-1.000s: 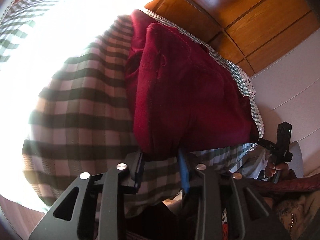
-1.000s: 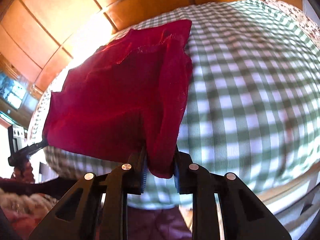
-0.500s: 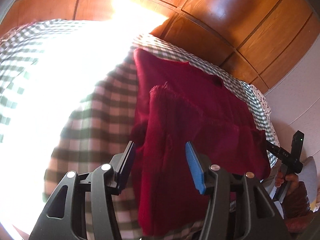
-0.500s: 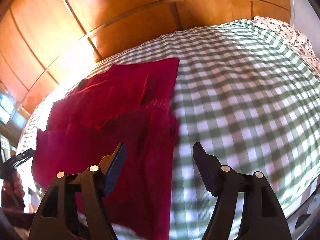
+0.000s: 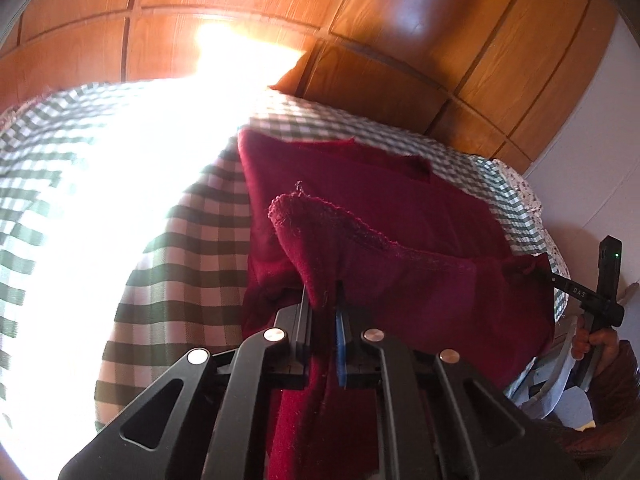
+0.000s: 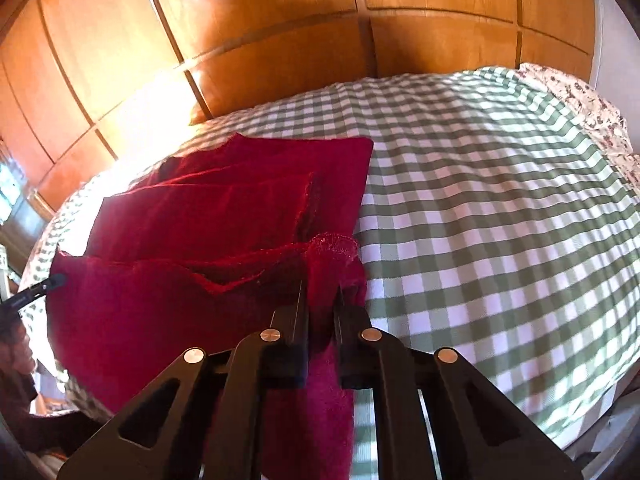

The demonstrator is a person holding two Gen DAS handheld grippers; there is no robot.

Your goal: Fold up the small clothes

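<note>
Crimson garment lies on the green-checked bed; in the left wrist view, left gripper, fingers just closed, pinches its raised near corner. Right wrist view: right gripper, likewise just closed, clamps the garment's other near corner above the bed.

Both cameras sit close above the near edge of the green-checked bed, looking steeply down and across it toward the wood-panelled wall behind. The left wrist view looks from the bed's left part, the right wrist view from further right. Both share the red garment on the bed.
</note>
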